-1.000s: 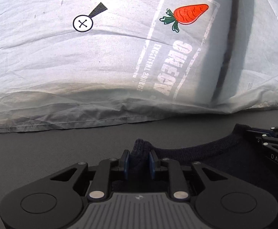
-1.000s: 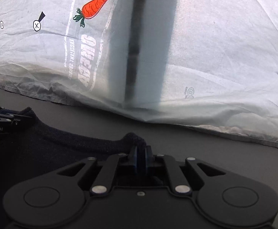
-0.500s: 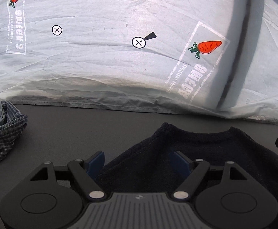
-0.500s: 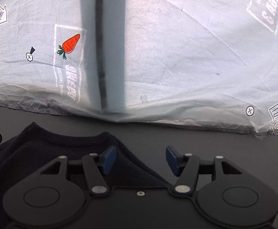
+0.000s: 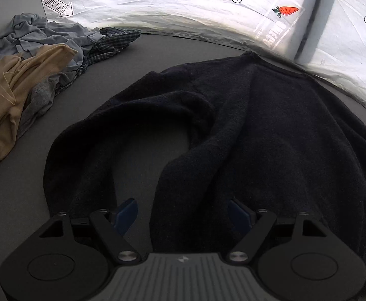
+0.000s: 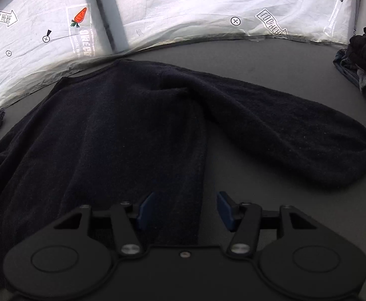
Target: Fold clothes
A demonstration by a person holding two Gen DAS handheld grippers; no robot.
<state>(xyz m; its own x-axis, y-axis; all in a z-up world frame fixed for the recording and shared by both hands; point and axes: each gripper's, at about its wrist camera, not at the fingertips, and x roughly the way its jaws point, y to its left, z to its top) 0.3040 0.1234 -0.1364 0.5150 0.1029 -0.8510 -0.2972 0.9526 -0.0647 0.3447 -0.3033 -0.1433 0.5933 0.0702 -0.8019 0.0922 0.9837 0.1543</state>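
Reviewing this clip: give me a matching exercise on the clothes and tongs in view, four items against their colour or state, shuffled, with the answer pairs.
Column one:
1. sweater
2. top garment on the left pile
3. checked shirt
4. left tongs

Column two:
A. tan, crumpled
B. open, holding nothing
C. dark, spread out on the grey table
D. lies at the far edge of the pile, next to the white printed sheet

Pairs: 1-C, 2-A, 3-D, 4-B

The right tongs are open too.
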